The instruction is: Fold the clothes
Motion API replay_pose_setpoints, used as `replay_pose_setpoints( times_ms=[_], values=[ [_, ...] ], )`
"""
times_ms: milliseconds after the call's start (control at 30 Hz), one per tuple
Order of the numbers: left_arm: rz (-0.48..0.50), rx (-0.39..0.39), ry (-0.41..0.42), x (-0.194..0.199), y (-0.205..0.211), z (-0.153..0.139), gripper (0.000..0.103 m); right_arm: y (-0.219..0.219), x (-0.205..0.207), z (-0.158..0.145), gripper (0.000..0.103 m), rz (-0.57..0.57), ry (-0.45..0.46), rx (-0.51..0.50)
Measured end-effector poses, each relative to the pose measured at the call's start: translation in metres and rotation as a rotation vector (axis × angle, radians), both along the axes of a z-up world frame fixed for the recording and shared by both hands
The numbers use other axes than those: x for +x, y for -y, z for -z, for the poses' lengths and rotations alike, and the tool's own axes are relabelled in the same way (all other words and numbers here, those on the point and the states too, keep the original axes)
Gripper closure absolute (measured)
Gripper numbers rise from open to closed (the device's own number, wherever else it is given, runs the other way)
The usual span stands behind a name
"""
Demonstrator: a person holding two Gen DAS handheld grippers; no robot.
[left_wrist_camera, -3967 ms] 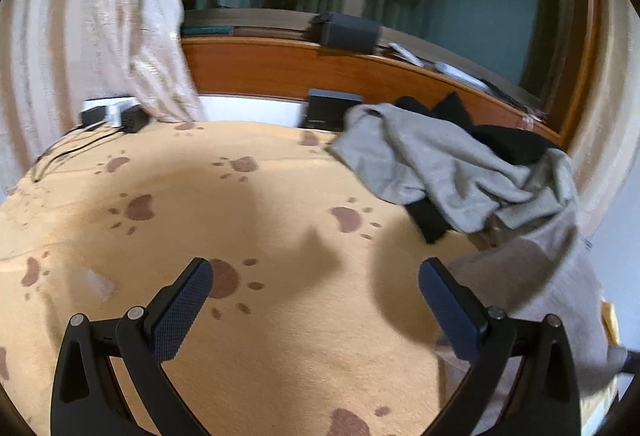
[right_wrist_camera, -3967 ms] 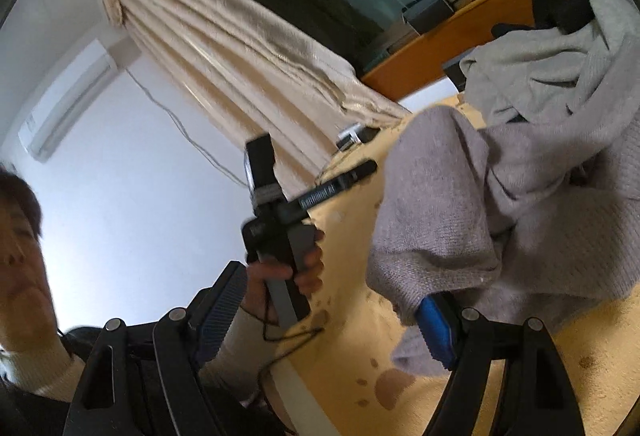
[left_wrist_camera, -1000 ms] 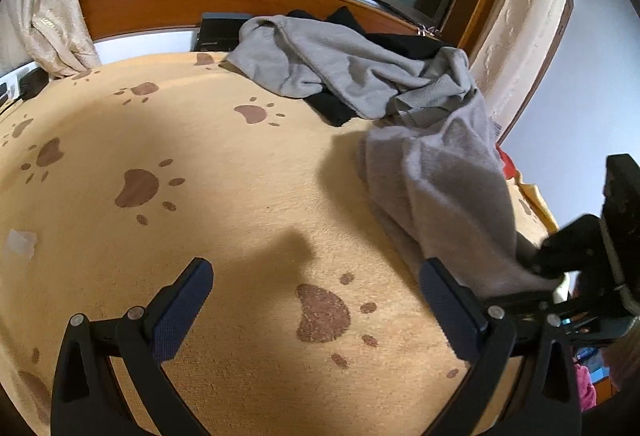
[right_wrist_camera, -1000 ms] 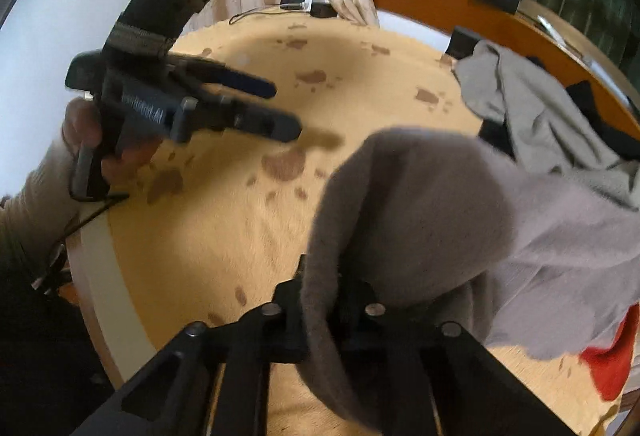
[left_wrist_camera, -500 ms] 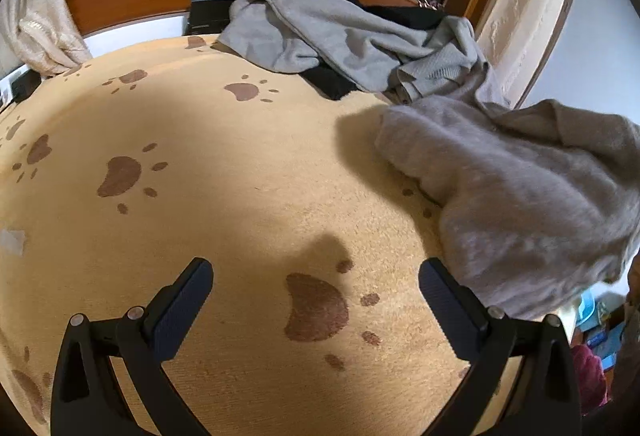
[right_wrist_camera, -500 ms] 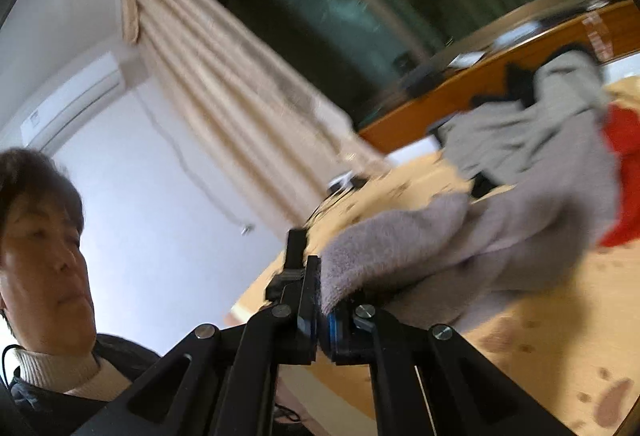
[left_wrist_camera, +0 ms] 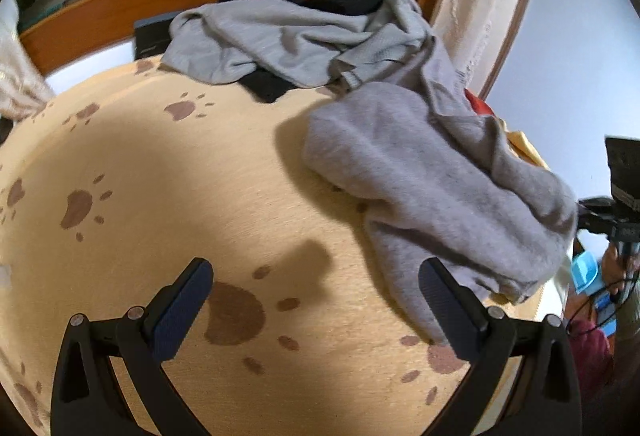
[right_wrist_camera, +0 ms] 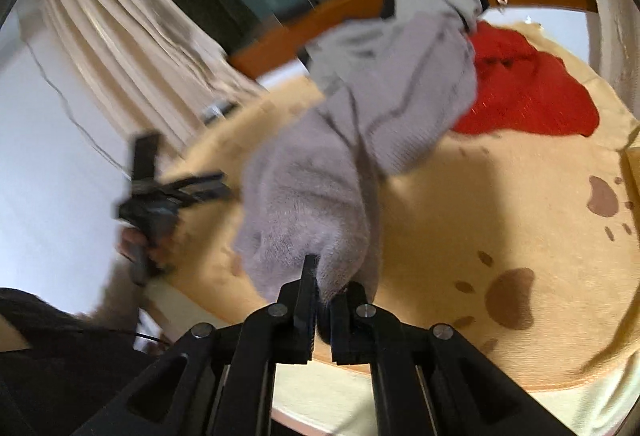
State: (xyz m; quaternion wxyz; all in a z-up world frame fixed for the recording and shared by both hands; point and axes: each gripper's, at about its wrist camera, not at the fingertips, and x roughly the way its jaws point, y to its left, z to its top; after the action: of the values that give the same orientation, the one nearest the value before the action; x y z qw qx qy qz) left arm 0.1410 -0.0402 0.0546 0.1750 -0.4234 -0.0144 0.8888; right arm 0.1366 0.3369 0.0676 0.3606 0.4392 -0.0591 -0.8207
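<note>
Right now my right hand-held gripper (right_wrist_camera: 320, 300) is clenched on a corner of the fuzzy grey sweater (left_wrist_camera: 432, 172), which trails from lower centre up toward the red garment (right_wrist_camera: 528, 96). My left hand-held gripper (left_wrist_camera: 316, 296) hangs spread and empty over the paw-print blanket (left_wrist_camera: 160, 164), the sweater at centre right.

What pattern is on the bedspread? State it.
Tan bedspread with brown paw prints, clearest in the left wrist view.

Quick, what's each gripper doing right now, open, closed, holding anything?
Left gripper: open, holding nothing.
Right gripper: shut on the fuzzy grey sweater.
</note>
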Motion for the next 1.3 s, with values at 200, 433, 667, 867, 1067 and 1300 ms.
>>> replay_pose_setpoints(
  times_ms=[200, 433, 667, 867, 1067, 1300],
  values=[
    [0.042, 0.011, -0.010, 0.008, -0.013, -0.005, 0.000, 0.007, -0.009, 0.004, 0.097, 0.006, -0.027, 0.067],
    [0.131, 0.227, 0.064, 0.009, -0.023, -0.015, 0.000, 0.011, -0.007, 0.005, 0.096, -0.016, -0.021, -0.056],
    [0.177, 0.507, 0.287, 0.003, -0.032, -0.009, 0.000, 0.064, 0.039, -0.006, 0.096, -0.249, -0.156, -0.015],
    [0.188, 0.554, 0.377, 0.019, -0.043, -0.005, 0.000, 0.105, 0.069, 0.001, 0.096, -0.393, -0.208, 0.051],
    [0.125, 0.586, 0.408, 0.027, -0.044, -0.007, 0.000, 0.127, 0.077, 0.008, 0.096, -0.447, -0.215, 0.056],
    [-0.005, 0.565, 0.512, 0.025, -0.046, 0.012, 0.012, 0.146, 0.085, 0.012, 0.096, -0.494, -0.238, 0.037]
  ],
)
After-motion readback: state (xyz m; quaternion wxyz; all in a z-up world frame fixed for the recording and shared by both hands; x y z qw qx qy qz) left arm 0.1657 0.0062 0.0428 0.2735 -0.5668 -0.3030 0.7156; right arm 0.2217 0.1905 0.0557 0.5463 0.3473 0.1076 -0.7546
